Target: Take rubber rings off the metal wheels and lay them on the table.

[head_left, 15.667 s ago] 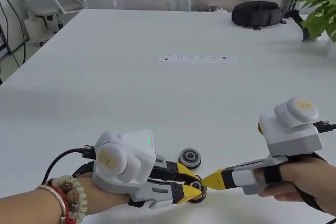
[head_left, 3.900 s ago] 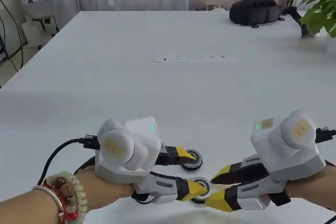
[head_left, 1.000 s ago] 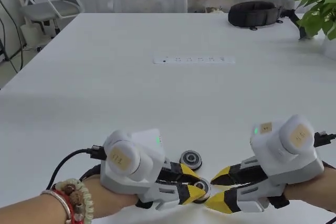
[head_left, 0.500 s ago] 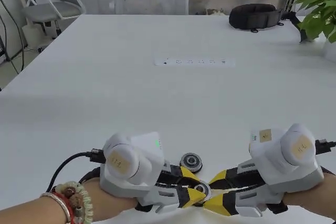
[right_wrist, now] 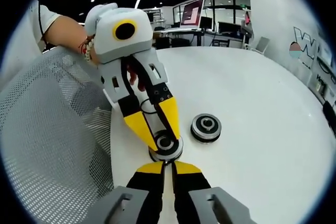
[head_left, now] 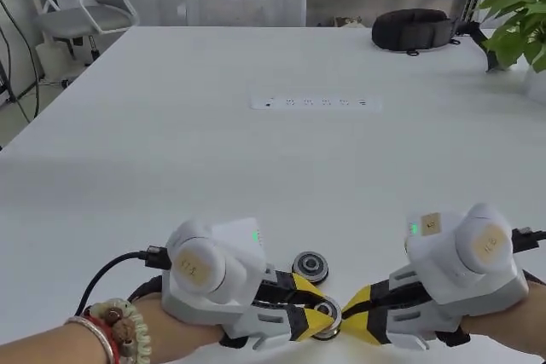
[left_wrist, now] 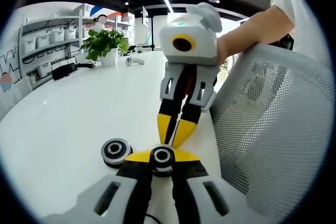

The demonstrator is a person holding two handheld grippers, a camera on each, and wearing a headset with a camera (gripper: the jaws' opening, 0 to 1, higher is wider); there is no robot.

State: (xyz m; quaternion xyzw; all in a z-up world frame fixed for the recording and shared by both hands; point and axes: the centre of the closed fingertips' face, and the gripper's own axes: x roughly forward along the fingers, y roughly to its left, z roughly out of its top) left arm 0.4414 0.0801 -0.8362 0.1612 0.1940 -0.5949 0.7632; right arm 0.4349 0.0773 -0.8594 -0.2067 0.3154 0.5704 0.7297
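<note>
Second wheel just beside the held wheel; power strip well beyond.

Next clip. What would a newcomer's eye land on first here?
Two yellow-tipped grippers meet nose to nose at the table's near edge. The left gripper is clamped on a small wheel, and the right gripper has its nearly closed tips at that wheel's rim. A second wheel lies flat on the white table just beside them.
</note>
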